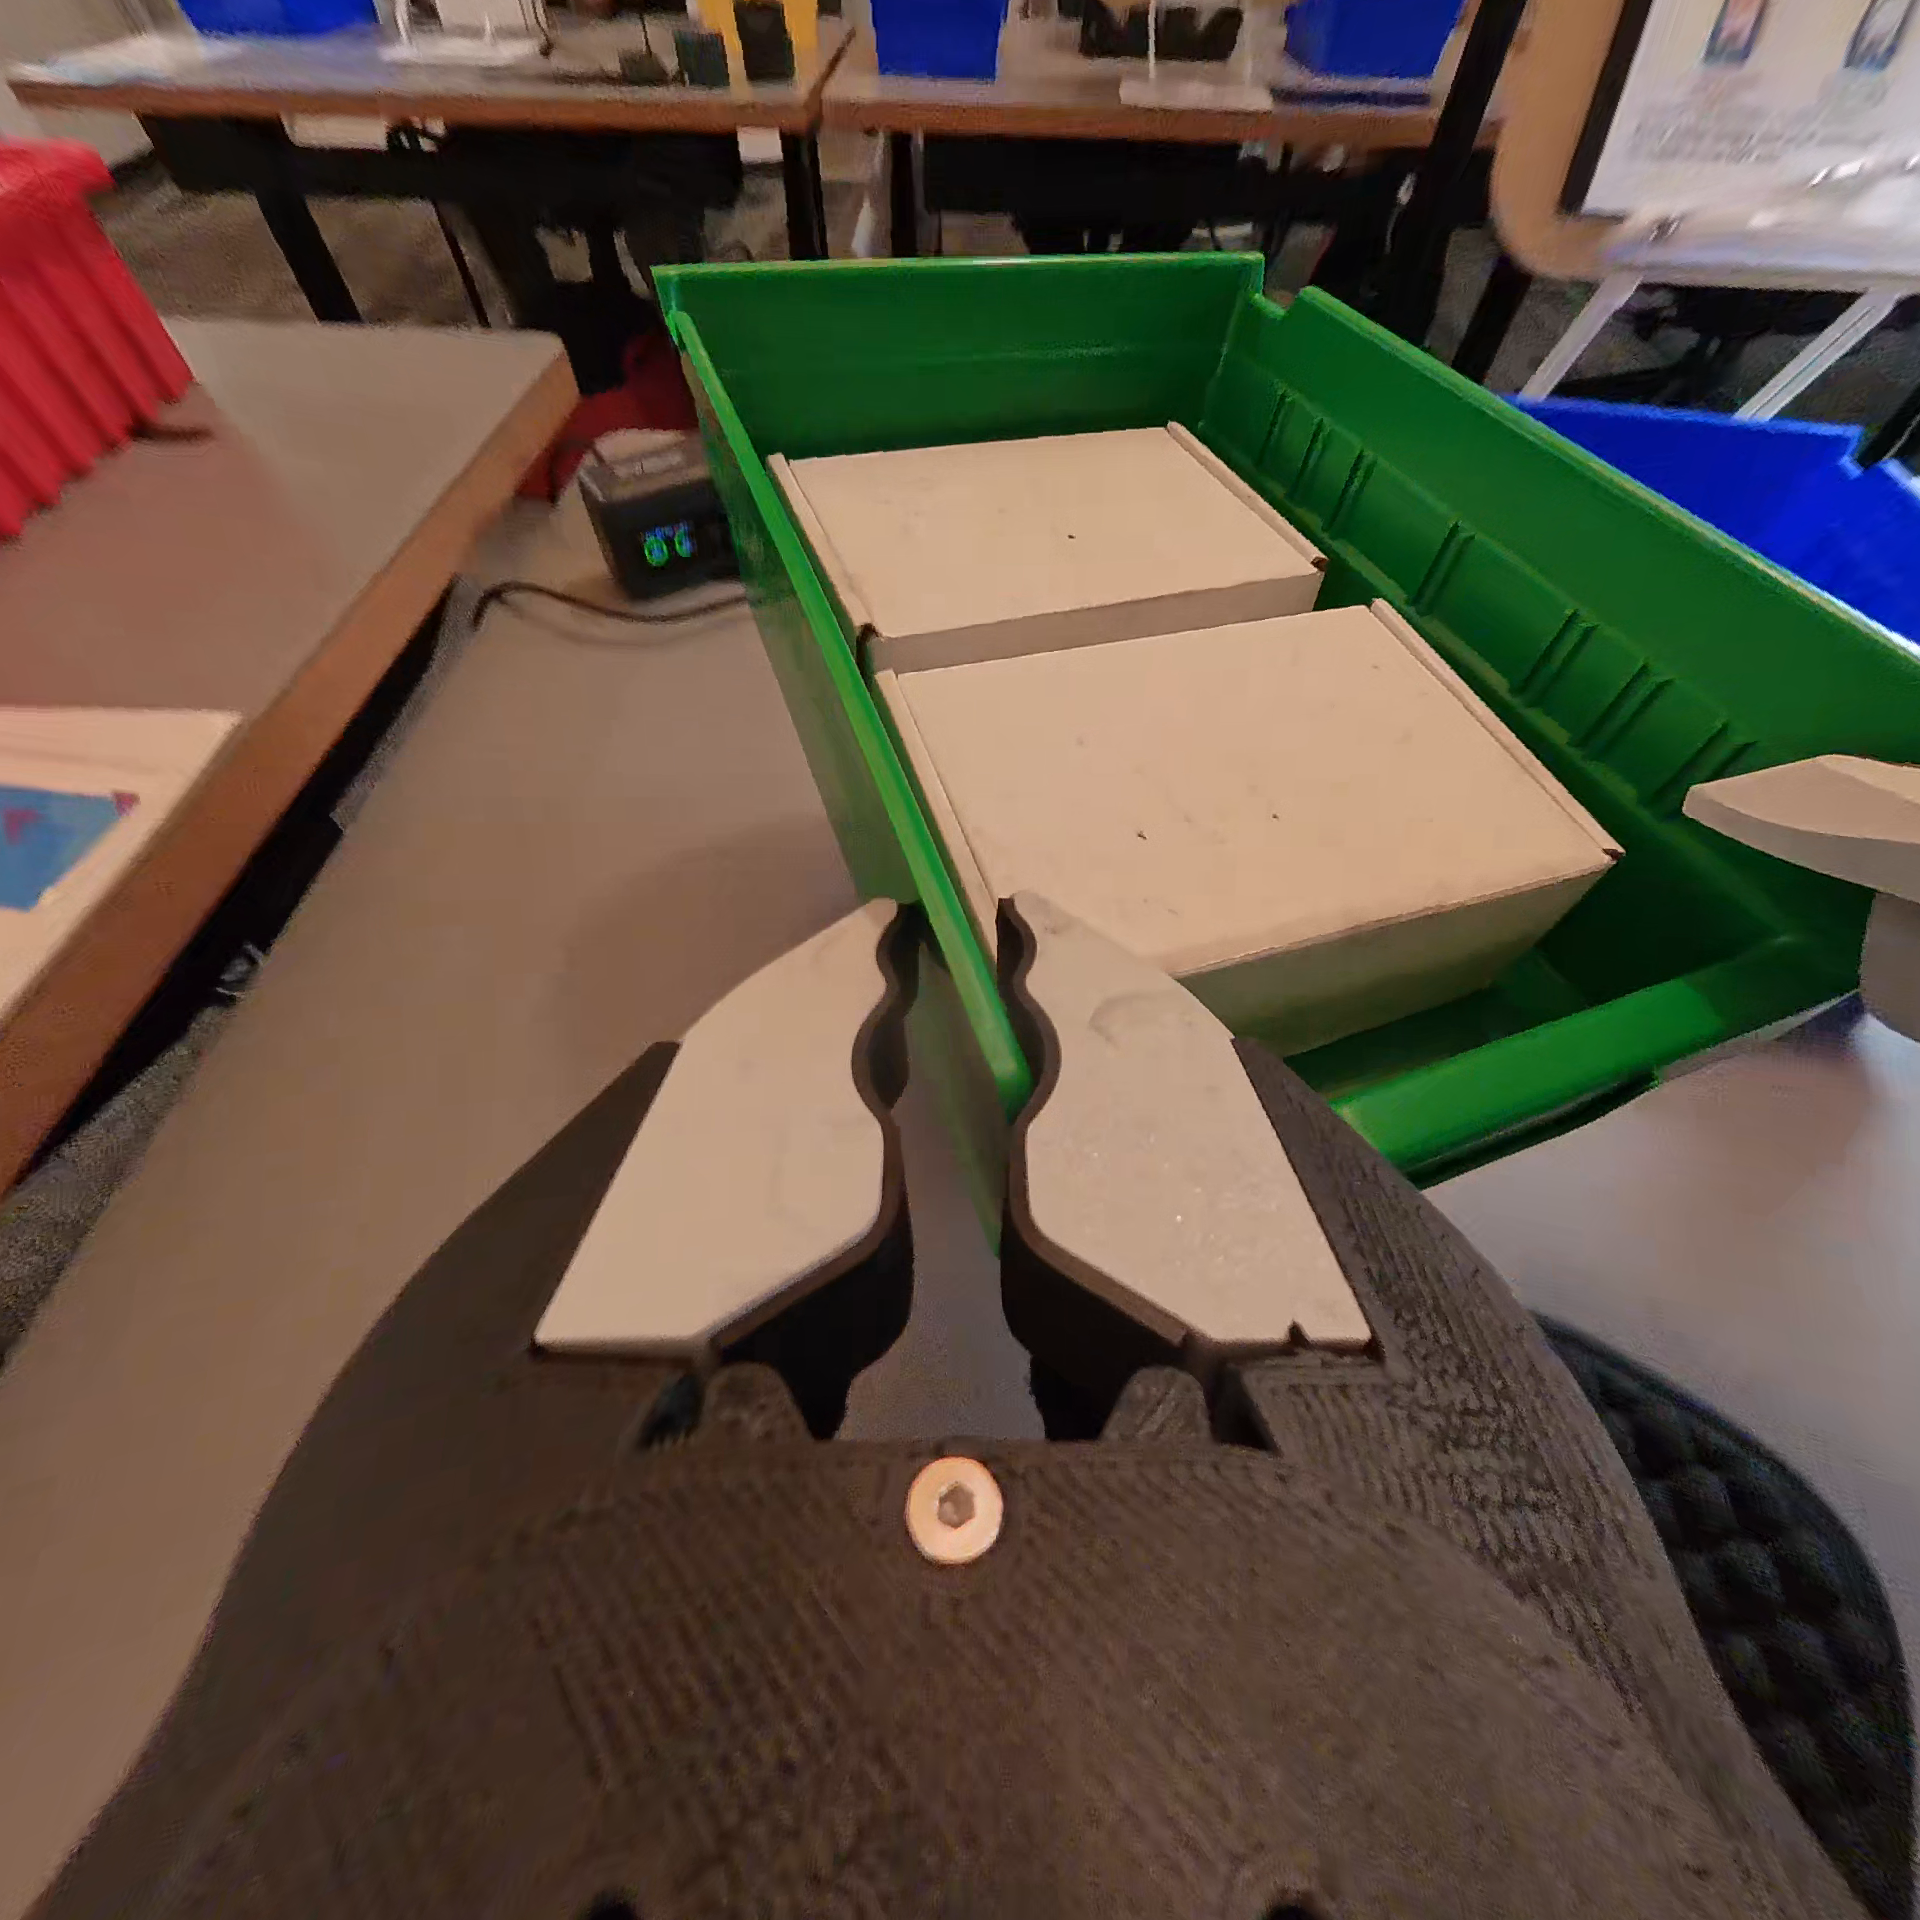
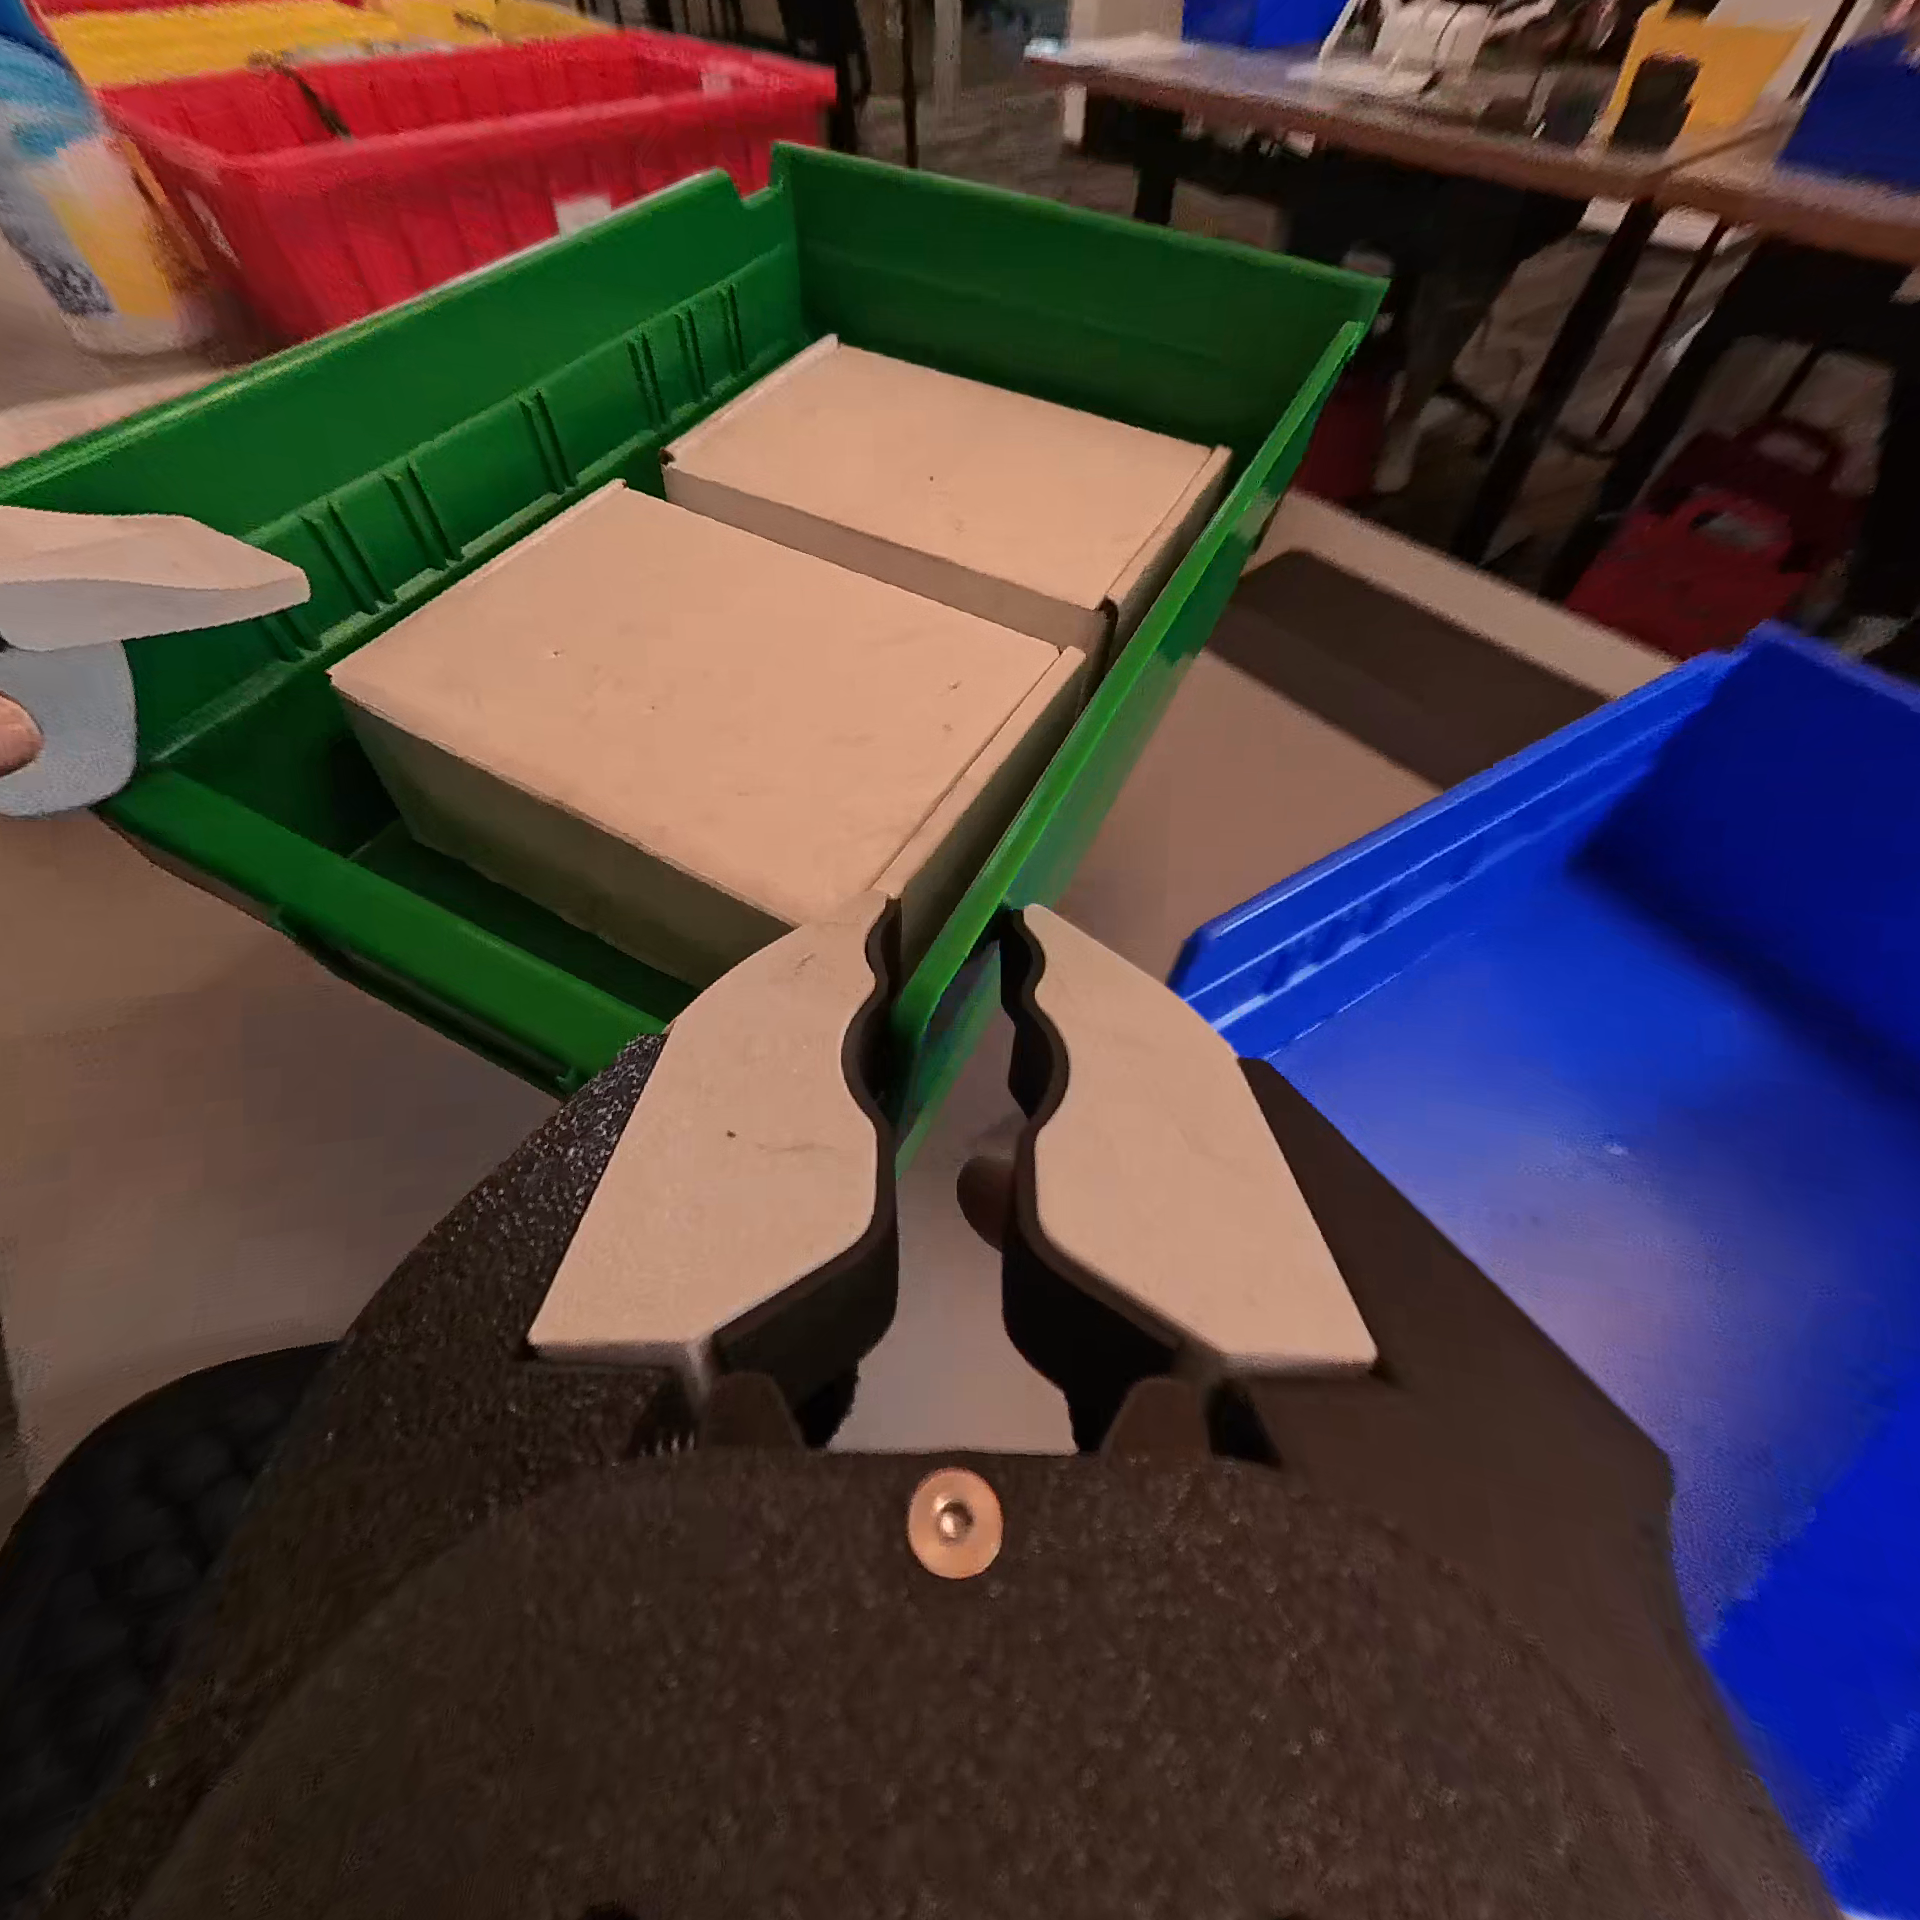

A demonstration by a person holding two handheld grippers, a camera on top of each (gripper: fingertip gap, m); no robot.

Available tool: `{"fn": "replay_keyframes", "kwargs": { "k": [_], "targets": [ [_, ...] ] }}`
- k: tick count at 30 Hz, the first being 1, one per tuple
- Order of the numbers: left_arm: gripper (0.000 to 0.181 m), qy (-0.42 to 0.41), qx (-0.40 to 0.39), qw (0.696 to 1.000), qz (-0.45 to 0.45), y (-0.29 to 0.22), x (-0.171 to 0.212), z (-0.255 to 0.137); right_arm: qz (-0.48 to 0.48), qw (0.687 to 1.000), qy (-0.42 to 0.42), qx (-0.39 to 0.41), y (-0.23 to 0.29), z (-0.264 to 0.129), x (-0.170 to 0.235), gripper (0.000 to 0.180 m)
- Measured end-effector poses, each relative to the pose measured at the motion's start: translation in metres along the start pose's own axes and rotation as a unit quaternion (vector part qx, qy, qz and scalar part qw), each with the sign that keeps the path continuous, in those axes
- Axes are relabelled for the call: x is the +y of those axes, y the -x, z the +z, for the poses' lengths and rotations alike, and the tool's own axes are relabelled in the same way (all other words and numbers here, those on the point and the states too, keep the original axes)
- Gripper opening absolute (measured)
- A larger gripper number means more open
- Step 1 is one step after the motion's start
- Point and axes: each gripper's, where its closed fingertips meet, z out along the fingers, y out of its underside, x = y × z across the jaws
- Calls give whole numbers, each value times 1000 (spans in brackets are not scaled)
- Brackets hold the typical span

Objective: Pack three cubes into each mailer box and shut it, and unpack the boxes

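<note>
Both grippers' fingers astride green bin walls

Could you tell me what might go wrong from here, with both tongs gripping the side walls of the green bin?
1. Each of the tongs, left and right, pinches only a thin side wall of the green bin; a wall could slip out.
2. Uneven lifting may tilt the bin, and the two closed mailer boxes could slide into the gap at the near end.
3. The blue bin sits close beside the right tongs and could be bumped.
</note>
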Motion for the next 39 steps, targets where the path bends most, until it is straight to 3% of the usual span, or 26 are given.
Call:
{"fn": "replay_keyframes", "kwargs": {
  "k": [6, 11, 14, 17, 19, 22, 25, 27, 29, 31, 36, 39],
  "targets": [
    [12, 23, 27, 999, -23, 5, 55, 38, -5, 999, 37, 2, 0, 26, 52, 21],
    [15, 14, 43, 999, -22, -10, 74, 58, -22, 998, 58, 12, -17, 28, 79, 22],
    [32, 4, 67, 998, -10, -17, 72, 60, -40, 996, 66, -35, -18, 16, 82, 25],
    [49, -30, 60, 997, 41, -10, 49, 42, -66, 990, 87, -87, -29, -12, 73, 54],
    [52, -46, 76, 990, 106, -20, 30, 24, -99, 982, 117, -115, -42, -29, 71, 59],
    [57, -12, 151, 967, 203, -65, 24, 10, -204, 949, 225, -86, -76, -33, 96, 71],
    [66, 81, 234, 922, 298, -115, 59, 19, -263, 917, 294, -61, -95, -11, 125, 72],
    [71, 152, 257, 884, 360, -130, 92, 33, -284, 899, 331, -44, -104, 3, 143, 67],
    [74, 212, 264, 847, 410, -133, 120, 45, -301, 887, 350, -32, -110, 7, 156, 49],
    [67, 235, 272, 827, 431, -136, 133, 53, -308, 890, 335, -9, -118, 5, 152, 30],
    [33, 256, 268, 802, 469, -130, 146, 70, -308, 892, 331, -20, -128, -33, 164, 29],
    [33, 249, 277, 803, 466, -133, 146, 72, -311, 890, 332, -4, -144, -68, 179, 29]
  ]
}}
